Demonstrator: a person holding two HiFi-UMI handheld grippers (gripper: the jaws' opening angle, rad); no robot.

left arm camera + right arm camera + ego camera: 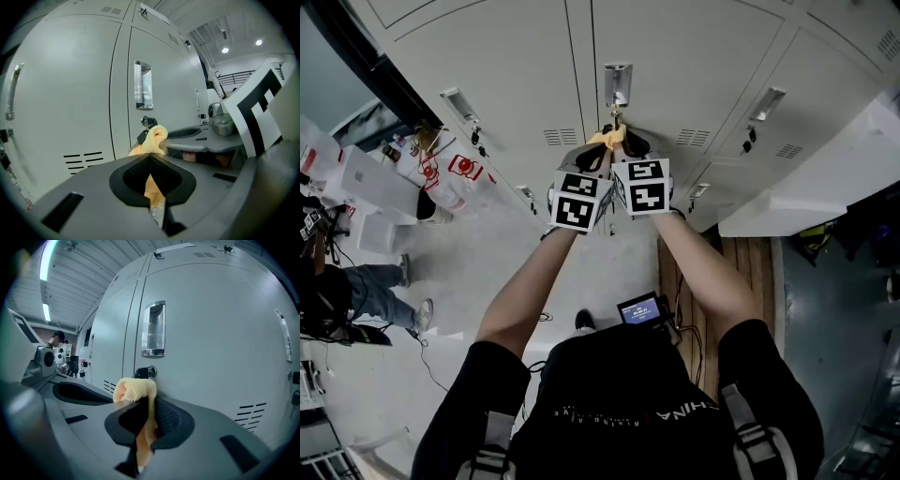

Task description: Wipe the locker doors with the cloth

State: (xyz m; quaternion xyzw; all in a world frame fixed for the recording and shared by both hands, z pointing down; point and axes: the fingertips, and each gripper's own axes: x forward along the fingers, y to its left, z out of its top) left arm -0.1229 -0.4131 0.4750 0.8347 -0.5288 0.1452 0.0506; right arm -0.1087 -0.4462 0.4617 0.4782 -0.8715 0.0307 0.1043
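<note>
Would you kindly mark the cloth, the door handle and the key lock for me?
cloth (135,389): right gripper view, bunched top above the jaws.
door handle (153,329): right gripper view, middle of recess.
key lock (148,121): left gripper view, round face.

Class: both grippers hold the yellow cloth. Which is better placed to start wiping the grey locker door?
Right, narrowly. Both the left gripper and right gripper clamp the yellow cloth, but the right shows a fuller wad beyond its tips, facing the grey locker door.

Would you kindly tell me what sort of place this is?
Probably a locker area in a workshop or lab: a bank of grey metal lockers with keyed locks, and a ribbed industrial ceiling with strip lights.
</note>
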